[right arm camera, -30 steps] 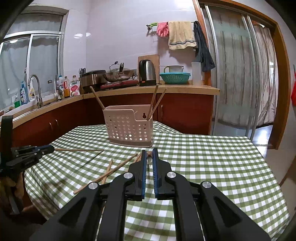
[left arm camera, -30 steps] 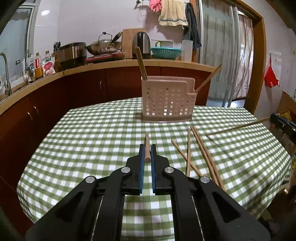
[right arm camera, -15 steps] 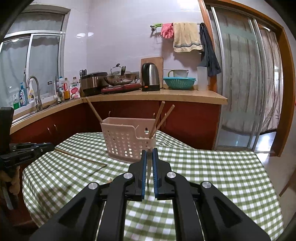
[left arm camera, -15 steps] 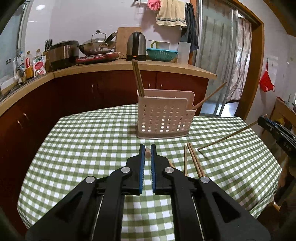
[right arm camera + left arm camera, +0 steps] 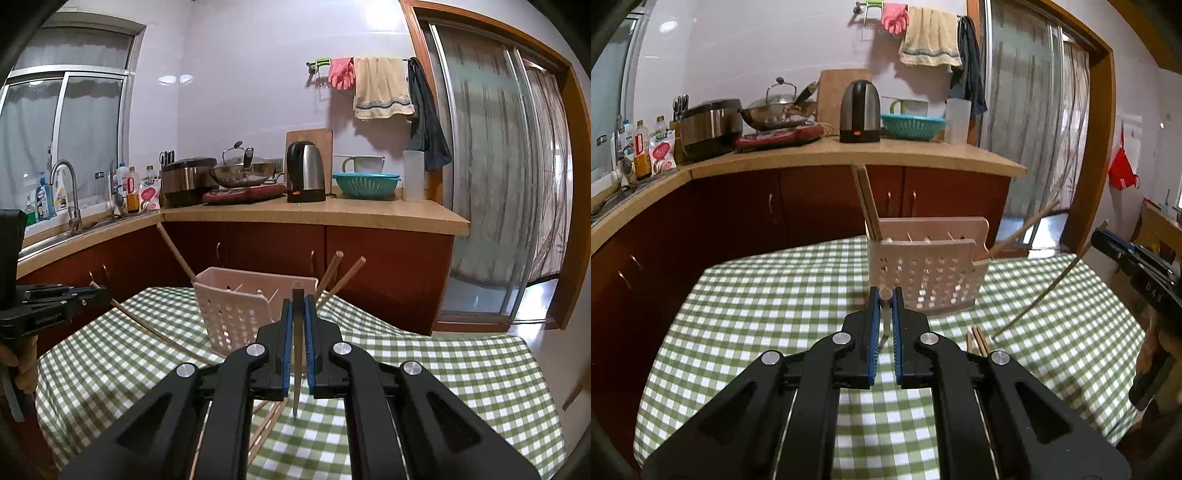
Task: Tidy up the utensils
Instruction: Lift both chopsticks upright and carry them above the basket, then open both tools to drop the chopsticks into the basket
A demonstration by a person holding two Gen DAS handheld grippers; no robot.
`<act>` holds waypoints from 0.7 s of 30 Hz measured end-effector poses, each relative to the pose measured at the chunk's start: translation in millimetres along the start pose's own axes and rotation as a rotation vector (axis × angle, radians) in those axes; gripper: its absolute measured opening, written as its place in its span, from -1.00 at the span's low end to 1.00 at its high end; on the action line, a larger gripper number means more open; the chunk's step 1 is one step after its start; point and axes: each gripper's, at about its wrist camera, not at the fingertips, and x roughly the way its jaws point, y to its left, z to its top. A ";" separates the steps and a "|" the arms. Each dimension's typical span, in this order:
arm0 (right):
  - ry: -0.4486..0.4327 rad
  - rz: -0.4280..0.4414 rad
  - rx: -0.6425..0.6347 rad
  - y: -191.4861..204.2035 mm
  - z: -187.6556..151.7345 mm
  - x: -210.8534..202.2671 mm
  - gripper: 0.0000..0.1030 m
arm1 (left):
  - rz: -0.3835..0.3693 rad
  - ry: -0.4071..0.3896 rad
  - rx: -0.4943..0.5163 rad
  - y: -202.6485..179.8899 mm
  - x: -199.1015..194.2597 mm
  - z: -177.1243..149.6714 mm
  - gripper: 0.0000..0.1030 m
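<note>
Each gripper grasps one wooden chopstick. The left gripper (image 5: 885,295) is clenched on a chopstick (image 5: 885,300) whose rounded end pokes out just past the blue pads, the rest slanting down between the jaws; from the right wrist view that stick (image 5: 155,328) runs out of the left gripper (image 5: 94,293) at the left edge and slopes low across the table toward the basket. The right gripper (image 5: 298,301) pinches its own chopstick (image 5: 297,347) nearly upright, the top end standing a little above the fingertips and the thin tip hanging below the pads over the cloth. In the left wrist view this chopstick (image 5: 1039,297) slants from the right gripper (image 5: 1102,236) at the right edge down toward the table.

Ahead of both grippers stands a pink perforated utensil basket (image 5: 925,275) on the table. Chopsticks already lean in it: a pair (image 5: 866,201) rising from its left end and one (image 5: 1021,230) tilting out at its right end as seen from the left wrist. More loose chopsticks (image 5: 976,338) lie on the cloth just beside the left gripper's right finger, and they show again (image 5: 267,424) under the right gripper.

The table wears a green-and-white checked tablecloth (image 5: 768,295). Behind it runs a wooden-topped counter (image 5: 332,212) with dark red cabinet doors, carrying an electric kettle (image 5: 306,171), a teal colander (image 5: 365,184), a lidded wok (image 5: 242,171) and a rice cooker (image 5: 188,181). A pink rubber glove (image 5: 341,72) and a beige towel (image 5: 380,88) hang on a wall rail.
</note>
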 end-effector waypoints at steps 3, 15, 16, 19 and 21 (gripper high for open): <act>-0.013 0.001 -0.002 0.7 4.9 -0.5 -0.87 | 0.002 -0.035 0.009 -0.6 -4.8 8.6 -0.87; -0.152 0.073 0.001 -2.3 65.2 -13.5 -0.87 | -0.081 -0.186 0.041 -8.2 -38.0 74.8 -0.87; -0.162 0.078 0.001 -2.4 69.1 -12.9 -0.87 | -0.085 -0.199 0.045 -10.4 -39.0 81.3 -0.87; -0.194 0.080 -0.011 -0.9 80.0 -10.9 -0.87 | -0.080 -0.255 0.065 -16.6 -41.0 100.5 -0.87; -0.228 0.092 -0.011 -0.7 92.1 -5.0 -0.87 | -0.077 -0.291 0.066 -20.3 -38.5 114.1 -0.87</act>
